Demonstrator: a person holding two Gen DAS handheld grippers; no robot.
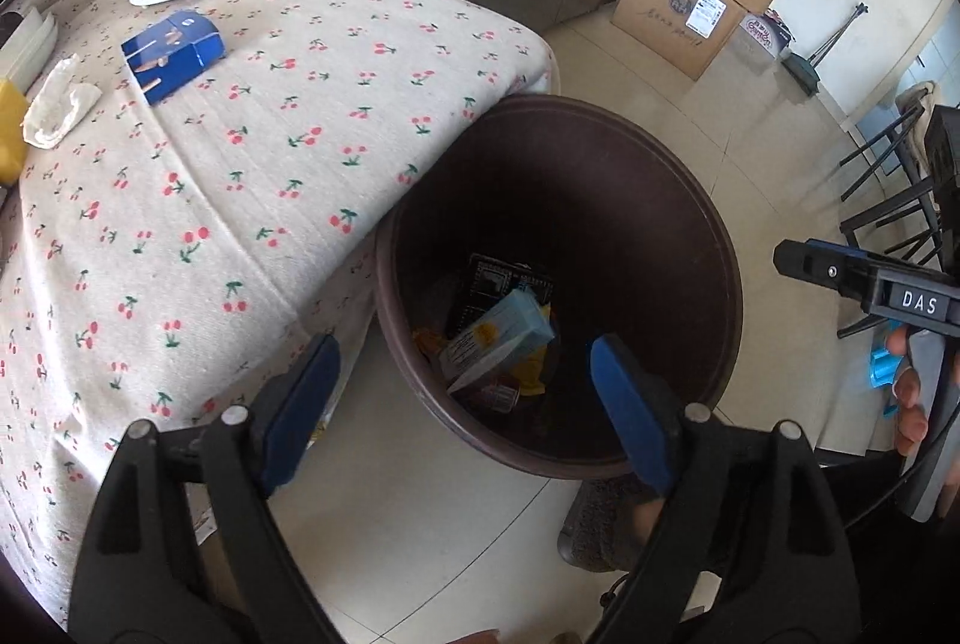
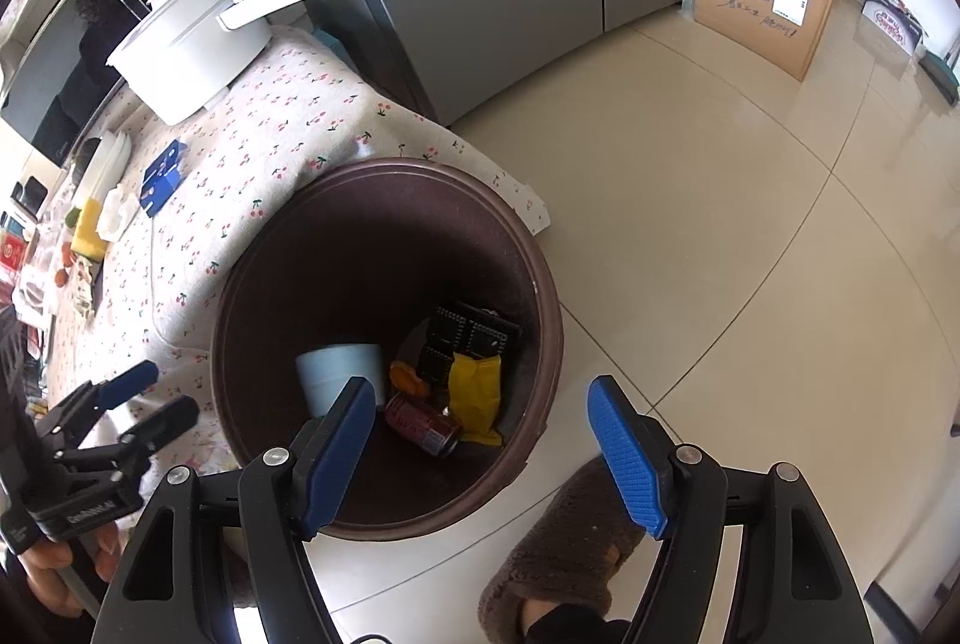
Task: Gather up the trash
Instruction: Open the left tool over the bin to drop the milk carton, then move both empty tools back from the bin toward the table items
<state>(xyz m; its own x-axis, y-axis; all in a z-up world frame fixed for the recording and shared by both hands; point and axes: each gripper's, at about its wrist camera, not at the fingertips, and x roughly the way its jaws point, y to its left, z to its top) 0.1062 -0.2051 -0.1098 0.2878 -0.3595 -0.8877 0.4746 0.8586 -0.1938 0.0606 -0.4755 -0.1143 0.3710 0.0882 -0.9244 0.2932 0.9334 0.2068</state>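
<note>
Hovering above the bin (image 2: 384, 200), both the left gripper (image 1: 468, 410) and right gripper (image 2: 480, 446) point down with jaws spread wide, holding nothing.

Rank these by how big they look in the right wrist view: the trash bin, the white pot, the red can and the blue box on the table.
1. trash bin
2. white pot
3. red can
4. blue box, though it sits farther off, so its rank against the can is unsure.

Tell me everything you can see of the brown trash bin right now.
The brown trash bin is round, open-topped, apparently plastic, with a raised rim. It stands upright on the tiled floor, hard against the cherry-print tablecloth, which overlaps its rim. Inside lie a pale blue box, a yellow wrapper, a red can and black packaging.
</note>
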